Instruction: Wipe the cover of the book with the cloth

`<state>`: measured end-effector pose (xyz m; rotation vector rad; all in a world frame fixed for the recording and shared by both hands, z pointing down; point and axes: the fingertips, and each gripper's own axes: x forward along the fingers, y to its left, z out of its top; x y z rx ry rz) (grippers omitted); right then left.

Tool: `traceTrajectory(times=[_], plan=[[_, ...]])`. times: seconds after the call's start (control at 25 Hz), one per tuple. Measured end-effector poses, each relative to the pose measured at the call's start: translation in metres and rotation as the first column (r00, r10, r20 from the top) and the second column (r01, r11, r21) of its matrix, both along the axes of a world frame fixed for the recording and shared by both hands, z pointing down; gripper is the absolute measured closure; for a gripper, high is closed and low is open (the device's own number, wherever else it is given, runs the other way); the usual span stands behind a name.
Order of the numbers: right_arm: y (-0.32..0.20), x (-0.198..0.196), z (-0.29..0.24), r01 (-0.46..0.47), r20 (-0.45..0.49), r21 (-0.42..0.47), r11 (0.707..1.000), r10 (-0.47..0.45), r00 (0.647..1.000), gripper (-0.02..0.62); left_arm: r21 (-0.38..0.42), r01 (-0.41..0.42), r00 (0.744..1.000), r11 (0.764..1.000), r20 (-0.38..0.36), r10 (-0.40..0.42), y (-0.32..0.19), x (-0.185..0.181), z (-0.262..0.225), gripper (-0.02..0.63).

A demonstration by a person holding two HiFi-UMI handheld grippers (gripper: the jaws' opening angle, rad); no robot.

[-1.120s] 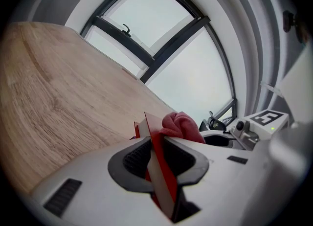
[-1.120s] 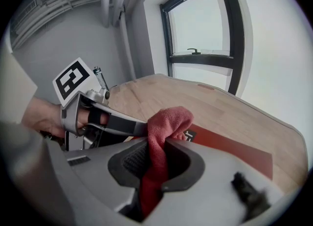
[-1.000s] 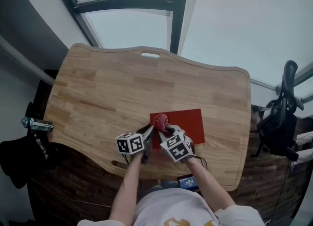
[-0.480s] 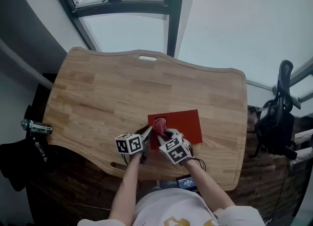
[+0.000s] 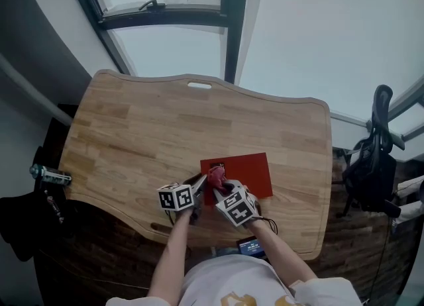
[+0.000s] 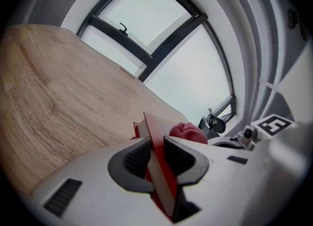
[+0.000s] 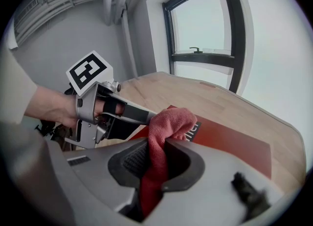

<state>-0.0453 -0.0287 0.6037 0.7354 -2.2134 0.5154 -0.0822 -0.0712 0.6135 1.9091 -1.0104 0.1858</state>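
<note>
The red book [image 5: 250,169], flat on the desk [image 5: 146,119], looks thin and stiff, its left edge pinched in the left gripper's [image 6: 155,159] jaws, while the right gripper's [image 7: 155,160] jaws clamp the soft, light cloth [image 7: 168,122], bunched on the book's left end.

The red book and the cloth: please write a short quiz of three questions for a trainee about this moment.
1. True or false: the right gripper is shut on the cloth.
2. What stands between the jaws of the left gripper?
A) the edge of the red book
B) a bottle
C) nothing
3. On what does the red book lie?

Key
1. True: the cloth is pinched between its jaws and bunches up above them.
2. A
3. On the wooden table, near the person's edge of it.
</note>
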Motion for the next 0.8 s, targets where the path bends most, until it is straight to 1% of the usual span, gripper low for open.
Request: traceTrajectory(times=[0.16, 0.32, 0.4, 0.56, 0.68, 0.8], plan=[[0.002, 0.001, -0.001, 0.004, 0.001, -0.003, 1.000, -0.004, 1.000, 0.526, 0.005, -0.004, 1.000, 1.000, -0.002, 0.004, 0.000, 0.000, 0.000, 0.517], [0.006, 0.007, 0.000, 0.019, -0.003, 0.013, 1.000, -0.019, 1.000, 0.526, 0.013, -0.019, 0.999, 1.000, 0.033, 0.019, 0.000, -0.001, 0.000, 0.517], [0.008, 0.013, 0.000, 0.017, -0.002, 0.014, 1.000, -0.017, 1.000, 0.526, 0.012, -0.023, 0.999, 1.000, 0.030, 0.023, 0.000, 0.000, 0.000, 0.517], [0.006, 0.021, -0.001, -0.001, 0.009, 0.017, 1.000, 0.001, 1.000, 0.526, 0.019, -0.029, 0.999, 0.999, 0.038, 0.028, 0.000, 0.000, -0.001, 0.517], [0.004, 0.033, 0.001, -0.015, -0.001, 0.010, 1.000, 0.015, 1.000, 0.525, 0.027, -0.034, 0.998, 0.999, 0.052, 0.032, -0.001, 0.000, -0.002, 0.517], [-0.002, 0.046, 0.001, -0.052, -0.005, 0.019, 0.998, 0.053, 0.999, 0.526, 0.027, -0.038, 0.998, 0.999, 0.051, 0.037, -0.001, 0.001, -0.001, 0.515]])
